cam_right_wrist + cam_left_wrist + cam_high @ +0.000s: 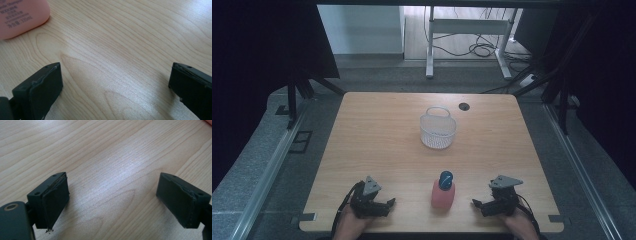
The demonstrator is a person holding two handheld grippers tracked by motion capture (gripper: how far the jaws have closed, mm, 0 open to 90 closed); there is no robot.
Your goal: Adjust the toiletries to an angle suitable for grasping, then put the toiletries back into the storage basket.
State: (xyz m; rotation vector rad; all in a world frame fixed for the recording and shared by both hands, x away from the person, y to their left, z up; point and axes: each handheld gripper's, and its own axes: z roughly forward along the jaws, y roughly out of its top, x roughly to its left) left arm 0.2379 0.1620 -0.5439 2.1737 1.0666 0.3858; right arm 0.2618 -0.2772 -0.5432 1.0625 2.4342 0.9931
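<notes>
Your left gripper (384,204) and right gripper (478,204) rest spread apart at the table's (377,135) near edge; pink bottle (443,192) between them untouched, basket (438,131) empty—everything remains.

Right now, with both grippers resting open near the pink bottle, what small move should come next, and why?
Probably ease the right gripper toward the pink plastic bottle with the blue cap. Its jaws stand wide open with only bare wooden table between them, and the bottle stands upright just beside it, untouched, short of the white mesh basket.

Upright pink blue-capped bottle (443,191)
</notes>
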